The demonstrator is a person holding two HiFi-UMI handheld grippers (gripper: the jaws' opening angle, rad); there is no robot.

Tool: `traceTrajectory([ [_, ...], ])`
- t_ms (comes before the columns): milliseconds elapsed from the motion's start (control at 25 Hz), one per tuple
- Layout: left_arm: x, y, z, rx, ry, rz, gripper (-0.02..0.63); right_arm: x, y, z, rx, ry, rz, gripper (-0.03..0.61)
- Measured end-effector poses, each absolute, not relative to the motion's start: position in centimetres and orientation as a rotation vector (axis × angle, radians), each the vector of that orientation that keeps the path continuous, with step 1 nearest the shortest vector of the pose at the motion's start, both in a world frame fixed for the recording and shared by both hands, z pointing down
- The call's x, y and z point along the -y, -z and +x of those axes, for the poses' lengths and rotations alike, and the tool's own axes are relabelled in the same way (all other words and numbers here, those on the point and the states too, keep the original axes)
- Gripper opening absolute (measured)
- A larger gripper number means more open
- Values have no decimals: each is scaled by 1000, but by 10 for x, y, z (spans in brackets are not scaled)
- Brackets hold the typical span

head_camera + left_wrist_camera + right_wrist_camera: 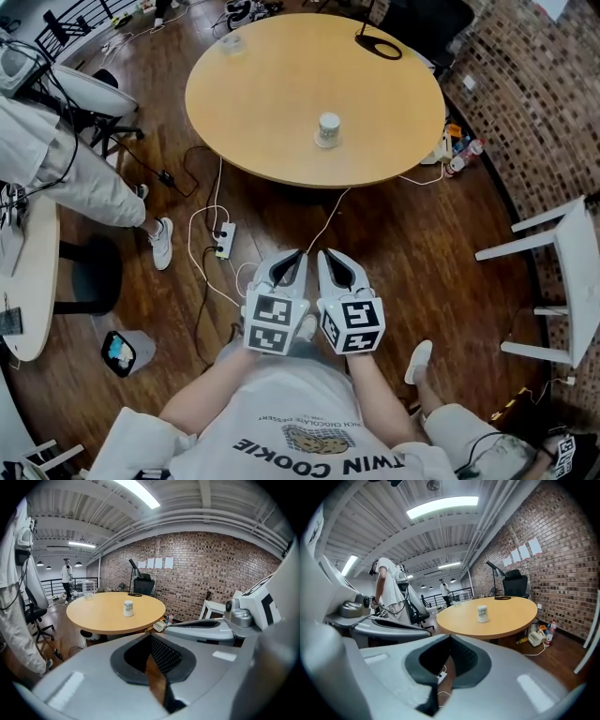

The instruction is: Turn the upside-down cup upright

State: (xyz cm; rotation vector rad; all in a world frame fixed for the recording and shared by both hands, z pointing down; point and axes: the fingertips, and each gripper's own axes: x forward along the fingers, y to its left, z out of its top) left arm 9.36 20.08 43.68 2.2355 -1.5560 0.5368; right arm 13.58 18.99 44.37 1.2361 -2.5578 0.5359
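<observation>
A white paper cup (328,129) with a green print stands upside down near the front edge of the round wooden table (281,103). Both grippers hover side by side over the floor close to my body, well short of the table. My left gripper (294,255) is shut with nothing in it, and so is my right gripper (328,255). In the left gripper view the cup (128,608) lies far beyond the closed left gripper (150,638). The right gripper view shows the cup (483,613) far ahead of the right gripper (450,640).
A black ring-shaped object (378,45) and a clear cup (232,42) sit at the table's far side. A power strip (223,241) and cables lie on the floor below. A white chair (562,272) stands right; a person in white (75,178) stands left.
</observation>
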Motion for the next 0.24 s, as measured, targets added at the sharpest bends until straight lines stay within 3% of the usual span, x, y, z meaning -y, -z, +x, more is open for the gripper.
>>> traceTrajectory([
  [240, -190, -466, 81, 1559, -513, 2251, 6, -181, -474, 120, 2553, -507, 1236, 3],
])
